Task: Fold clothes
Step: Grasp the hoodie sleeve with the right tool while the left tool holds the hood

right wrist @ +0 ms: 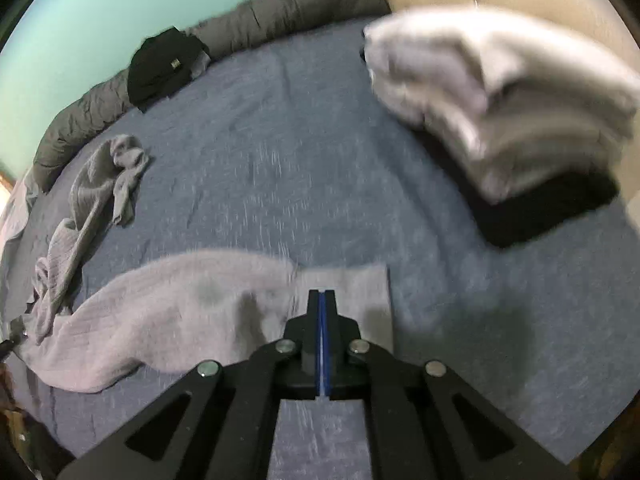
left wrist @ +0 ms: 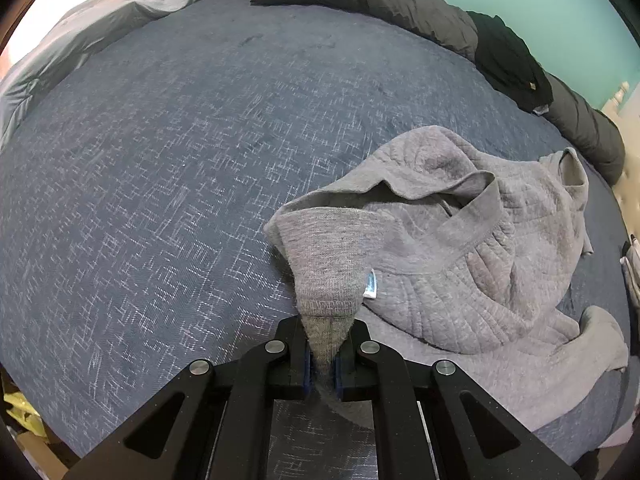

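Left wrist view: left gripper (left wrist: 323, 344) jaws clamped on ribbed cuff of grey sweatshirt (left wrist: 460, 248); rest of garment heaped ahead & right of jaws on blue bedspread (left wrist: 160, 160).

Right wrist view (blurry): right gripper (right wrist: 323, 300) jaws together, nothing visibly between; grey sweatshirt sleeve (right wrist: 180, 312) lies under & left of tips. Folded stack (right wrist: 500, 100) far ahead-right.

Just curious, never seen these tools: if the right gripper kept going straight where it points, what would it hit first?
Probably the grey sweatshirt's cuff lying just beyond the shut right gripper, with the blue bedspread beneath; depth is unclear.
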A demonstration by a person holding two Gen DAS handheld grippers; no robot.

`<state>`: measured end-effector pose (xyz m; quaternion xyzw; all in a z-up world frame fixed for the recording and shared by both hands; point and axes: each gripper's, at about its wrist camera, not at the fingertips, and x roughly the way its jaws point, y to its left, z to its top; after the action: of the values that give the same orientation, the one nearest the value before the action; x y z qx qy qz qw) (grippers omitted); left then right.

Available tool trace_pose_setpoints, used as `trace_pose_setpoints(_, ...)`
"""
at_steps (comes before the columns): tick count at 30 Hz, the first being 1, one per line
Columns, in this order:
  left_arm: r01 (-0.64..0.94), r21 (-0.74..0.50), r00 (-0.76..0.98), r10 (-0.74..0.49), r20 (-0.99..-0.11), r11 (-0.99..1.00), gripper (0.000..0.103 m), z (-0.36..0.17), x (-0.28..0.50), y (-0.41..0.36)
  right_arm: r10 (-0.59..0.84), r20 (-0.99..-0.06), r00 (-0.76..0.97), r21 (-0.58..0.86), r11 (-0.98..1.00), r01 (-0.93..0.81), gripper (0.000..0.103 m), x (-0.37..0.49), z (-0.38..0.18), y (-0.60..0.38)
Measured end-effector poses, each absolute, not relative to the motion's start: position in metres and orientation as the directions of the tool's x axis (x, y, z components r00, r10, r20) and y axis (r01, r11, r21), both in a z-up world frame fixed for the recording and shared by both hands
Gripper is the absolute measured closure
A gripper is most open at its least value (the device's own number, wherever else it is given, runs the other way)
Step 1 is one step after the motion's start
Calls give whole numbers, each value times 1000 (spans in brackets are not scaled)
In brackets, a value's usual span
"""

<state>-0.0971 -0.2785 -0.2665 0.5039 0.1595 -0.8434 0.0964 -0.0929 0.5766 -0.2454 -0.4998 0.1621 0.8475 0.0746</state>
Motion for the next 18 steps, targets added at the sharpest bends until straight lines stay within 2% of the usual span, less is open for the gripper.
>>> trace_pose_setpoints(3,322,-171,-470,-1,-882,-931,96,-266,-98,-277,-80,-874,-479,251,-919,-305,99,-91,-265,571)
trace_pose_setpoints(4,320,-169,-469,-1,-883,-932,96,-266,-98,-277,-102,-867,-487,278,-912,-303,92,-91,-269,567)
trace_pose_setpoints(5,318,-166,-468,-2,-884,-934,96,-266,-98,-277,-128,-858,-497,308,-903,-298,73,-92,-272,564)
trace_pose_setpoints(7,318,-164,-467,-4,-884,-934,96,-264,-98,-277,-170,-835,-524,353,-895,-272,48,-96,-275,554)
trace_pose_setpoints(8,318,-163,-468,-5,-884,-934,96,-264,-98,-278,-185,-820,-543,366,-897,-247,48,-98,-274,547)
trace_pose_setpoints(13,315,-155,-466,-10,-885,-936,96,-262,-100,-277,-189,-867,-462,279,-951,-135,50,-112,-286,509)
trace_pose_setpoints(14,315,-156,-466,-9,-885,-936,96,-262,-100,-277,-178,-876,-448,253,-961,-113,56,-114,-289,503)
trace_pose_setpoints(16,313,-152,-465,-12,-885,-937,96,-262,-100,-276,-136,-892,-432,212,-968,-132,84,-114,-294,500)
trace_pose_setpoints(17,312,-150,-465,-13,-885,-938,96,-262,-101,-276,-127,-890,-438,212,-965,-151,92,-113,-294,503)
trace_pose_setpoints(18,312,-148,-465,-15,-885,-938,96,-261,-100,-277,-115,-884,-452,206,-966,-156,94,-112,-289,505)
